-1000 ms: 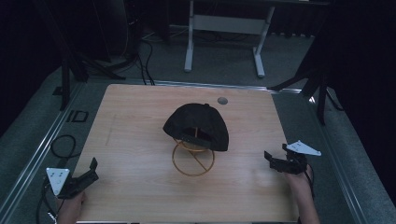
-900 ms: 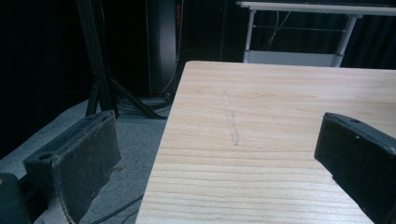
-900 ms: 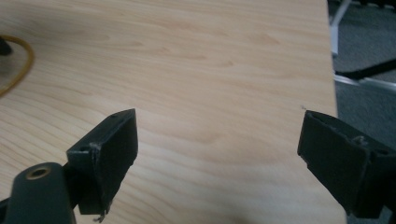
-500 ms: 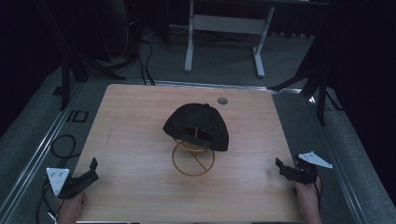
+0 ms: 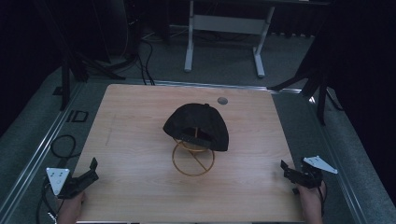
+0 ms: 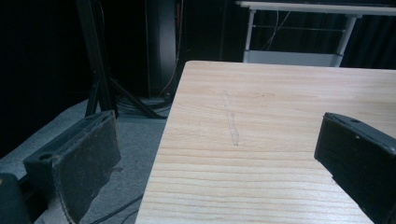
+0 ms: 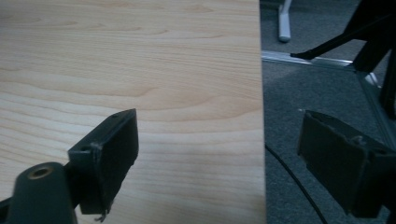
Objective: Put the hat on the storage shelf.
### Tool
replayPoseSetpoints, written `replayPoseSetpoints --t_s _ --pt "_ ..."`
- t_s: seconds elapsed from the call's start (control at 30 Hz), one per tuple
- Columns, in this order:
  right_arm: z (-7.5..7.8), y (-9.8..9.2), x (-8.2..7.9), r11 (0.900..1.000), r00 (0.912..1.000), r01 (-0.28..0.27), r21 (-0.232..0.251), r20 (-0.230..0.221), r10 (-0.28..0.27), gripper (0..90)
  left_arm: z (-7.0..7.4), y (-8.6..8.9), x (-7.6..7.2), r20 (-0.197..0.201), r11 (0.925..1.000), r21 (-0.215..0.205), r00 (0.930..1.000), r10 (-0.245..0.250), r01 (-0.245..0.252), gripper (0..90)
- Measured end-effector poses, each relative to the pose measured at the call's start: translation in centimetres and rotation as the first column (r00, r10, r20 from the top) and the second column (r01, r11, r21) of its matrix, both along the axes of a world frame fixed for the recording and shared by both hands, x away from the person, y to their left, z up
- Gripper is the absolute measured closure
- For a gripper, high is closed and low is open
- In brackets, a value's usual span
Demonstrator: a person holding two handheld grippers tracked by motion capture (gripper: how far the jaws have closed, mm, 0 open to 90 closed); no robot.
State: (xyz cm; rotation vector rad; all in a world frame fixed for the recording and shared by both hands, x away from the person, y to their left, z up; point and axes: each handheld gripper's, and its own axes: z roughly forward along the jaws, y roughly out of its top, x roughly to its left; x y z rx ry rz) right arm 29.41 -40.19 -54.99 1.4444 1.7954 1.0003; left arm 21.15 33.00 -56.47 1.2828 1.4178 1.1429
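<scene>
From the high view, the black cap sits on a gold wire stand near the middle of the wooden table, its back strap facing the person. The left gripper rests at the near left corner and the right gripper at the near right edge, both well apart from the cap and holding nothing. Nothing more seems called for here than keeping both hands parked wide and low, so no cable or jaw brushes the light stand and tips the cap off it; if the cap is to be handled again, I'd come in from the strap side and lift straight up.

In the left gripper view, the left gripper has its jaws spread wide, one hanging over the grey floor beside the table edge, the other over bare wood. A faint scuff runs along the grain ahead of them.

In the right gripper view, the right gripper also stands open and empty, straddling the table's right edge, with carpet and a thin cable beneath the outer jaw.

Against the frame a second ago, the right hand has drawn back towards the near corner and farther from the stand; the left hand, cap and stand lie as they did.
</scene>
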Motion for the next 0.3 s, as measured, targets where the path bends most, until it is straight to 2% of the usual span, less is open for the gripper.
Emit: replayPoseSetpoints --t_s 0.3 --pt "-0.42 -0.45 -0.45 1.000 0.9999 0.007 0.007 0.010 -0.007 13.1 -0.01 0.02 -0.02 0.002 1.0000 0.000 1.0000 -0.002 0.002 0.6"
